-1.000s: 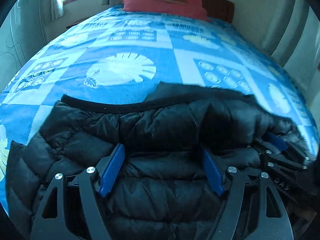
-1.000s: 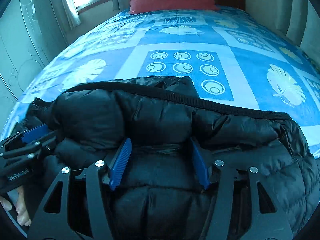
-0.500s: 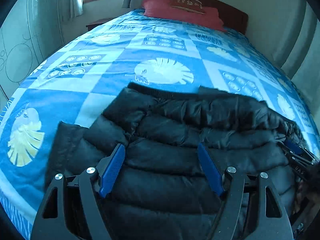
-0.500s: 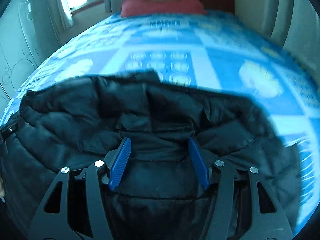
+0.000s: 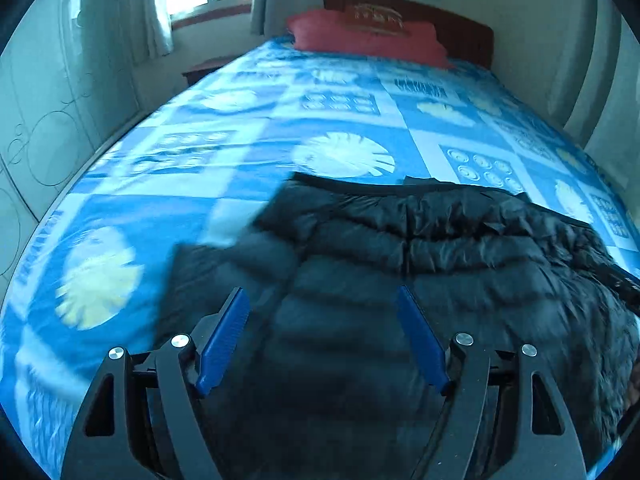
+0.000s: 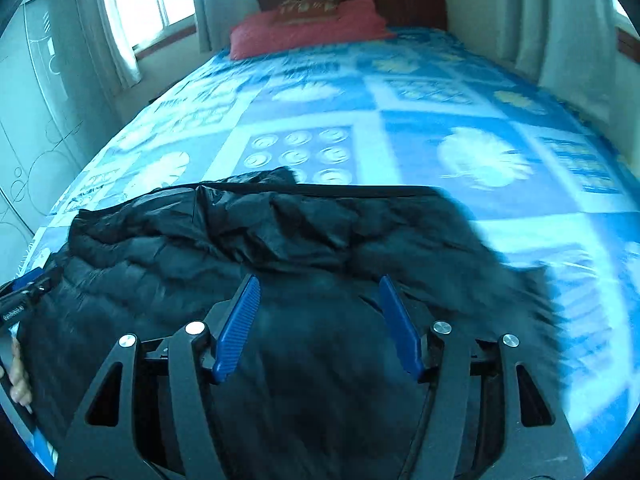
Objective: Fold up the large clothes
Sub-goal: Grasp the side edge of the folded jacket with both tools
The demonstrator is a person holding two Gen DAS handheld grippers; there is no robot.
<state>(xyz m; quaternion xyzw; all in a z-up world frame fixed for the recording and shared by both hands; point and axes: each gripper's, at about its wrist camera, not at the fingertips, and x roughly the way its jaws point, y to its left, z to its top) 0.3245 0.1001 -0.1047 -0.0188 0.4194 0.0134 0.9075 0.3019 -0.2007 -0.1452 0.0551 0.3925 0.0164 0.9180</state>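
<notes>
Blue bed [image 5: 248, 184] bears one black jacket [image 5: 440, 248], one red pillow [image 5: 368, 36].

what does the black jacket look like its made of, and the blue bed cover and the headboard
Black jacket: looks like thin, slightly glossy synthetic shell over puffy filling, going by the stitched quilted rows and the sheen on its creases.
Blue bed cover: seems a soft woven or plush fabric, matte, printed with pale leaf and circle patterns; blur hides the weave.
Headboard: appears dark reddish-brown wood with a smooth finish.
</notes>
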